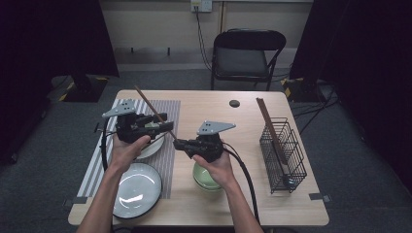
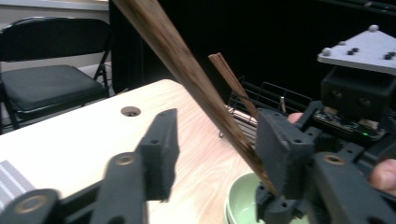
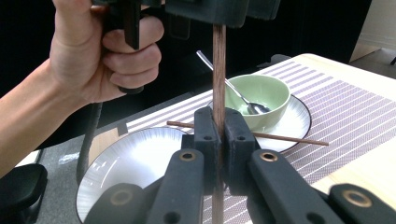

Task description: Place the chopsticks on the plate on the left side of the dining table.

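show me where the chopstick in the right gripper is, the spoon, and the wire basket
chopstick (image 3: 218,79), right gripper view, mid-shaft above the jaws.
spoon (image 3: 252,108), right gripper view, its bowl inside the green bowl.
wire basket (image 1: 286,160), high view, its near side wall.

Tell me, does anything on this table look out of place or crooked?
Yes. One chopstick lies loose across the rim of the small plate under the green bowl with a spoon, its end over the striped mat. Its partner is clamped in the right gripper, away from it.
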### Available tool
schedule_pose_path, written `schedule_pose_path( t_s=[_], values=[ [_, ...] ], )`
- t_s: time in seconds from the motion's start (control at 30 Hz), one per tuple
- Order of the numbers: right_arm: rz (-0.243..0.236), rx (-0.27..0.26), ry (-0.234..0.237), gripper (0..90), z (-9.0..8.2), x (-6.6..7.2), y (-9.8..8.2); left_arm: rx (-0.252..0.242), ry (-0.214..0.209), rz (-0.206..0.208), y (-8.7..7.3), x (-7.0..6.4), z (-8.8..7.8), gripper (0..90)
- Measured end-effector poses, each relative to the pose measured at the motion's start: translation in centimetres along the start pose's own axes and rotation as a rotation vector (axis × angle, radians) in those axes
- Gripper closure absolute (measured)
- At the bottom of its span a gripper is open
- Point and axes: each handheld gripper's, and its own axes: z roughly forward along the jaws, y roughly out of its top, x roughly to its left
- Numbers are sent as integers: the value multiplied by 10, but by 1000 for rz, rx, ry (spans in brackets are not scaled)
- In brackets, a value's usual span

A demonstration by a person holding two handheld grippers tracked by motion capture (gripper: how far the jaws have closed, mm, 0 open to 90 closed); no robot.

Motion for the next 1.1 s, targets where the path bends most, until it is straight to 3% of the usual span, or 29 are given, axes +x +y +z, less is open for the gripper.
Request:
schedule_pose_path(
  t_s=[0.13,0.43,0.8,0.93,1.1],
  values=[
    [-4,8,4,861,1,1,-1,-13,22,-11,1,2,-2,395],
    [-16,-3,-9,859,-4,4,4,-2,74,8,3,6,-7,271],
    [-37,3,-13,857,-10,5,5,-14,91,-14,0,11,-13,254],
    [-43,20,-5,858,-10,4,1,-24,100,4,4,7,-20,258],
    [-41,8,-3,859,-12,5,-1,-34,127,-15,7,16,-26,249]
  ],
)
